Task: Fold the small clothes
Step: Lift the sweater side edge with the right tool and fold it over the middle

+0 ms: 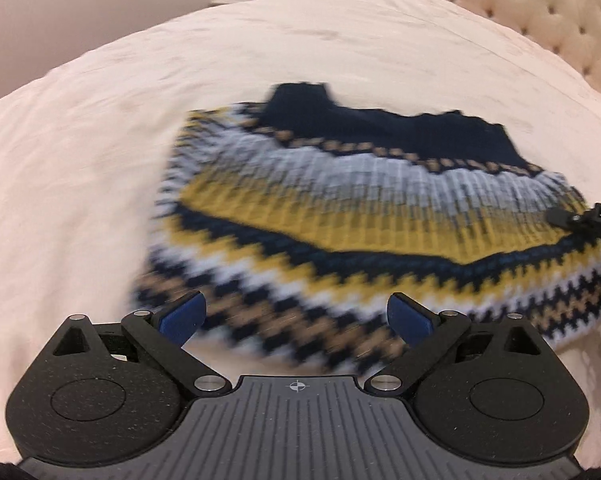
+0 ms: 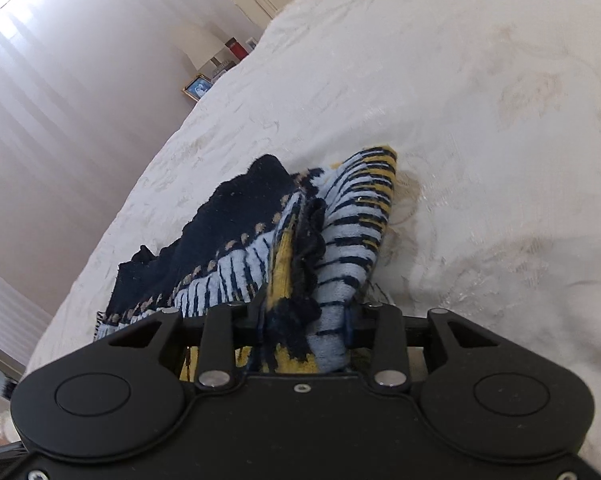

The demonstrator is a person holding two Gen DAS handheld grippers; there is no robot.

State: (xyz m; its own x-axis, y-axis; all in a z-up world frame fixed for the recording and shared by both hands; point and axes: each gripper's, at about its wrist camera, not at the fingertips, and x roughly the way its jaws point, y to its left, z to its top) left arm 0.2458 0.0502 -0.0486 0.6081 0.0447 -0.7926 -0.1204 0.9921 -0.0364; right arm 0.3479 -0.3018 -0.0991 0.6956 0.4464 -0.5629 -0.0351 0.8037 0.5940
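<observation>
Bed | sweater ahead of spread, empty left claw | right claw pinching its edge

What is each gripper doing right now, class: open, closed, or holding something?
Left gripper: open, holding nothing, just above the knit sweater's near hem.
Right gripper: closed on a bunched edge of the sweater.

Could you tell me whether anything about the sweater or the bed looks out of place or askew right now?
Only the knitted sweater: its right edge is bunched and lifted off the bedspread in the closed right gripper, showing its inside. The left gripper is open and holds nothing. No damage shows.
</observation>
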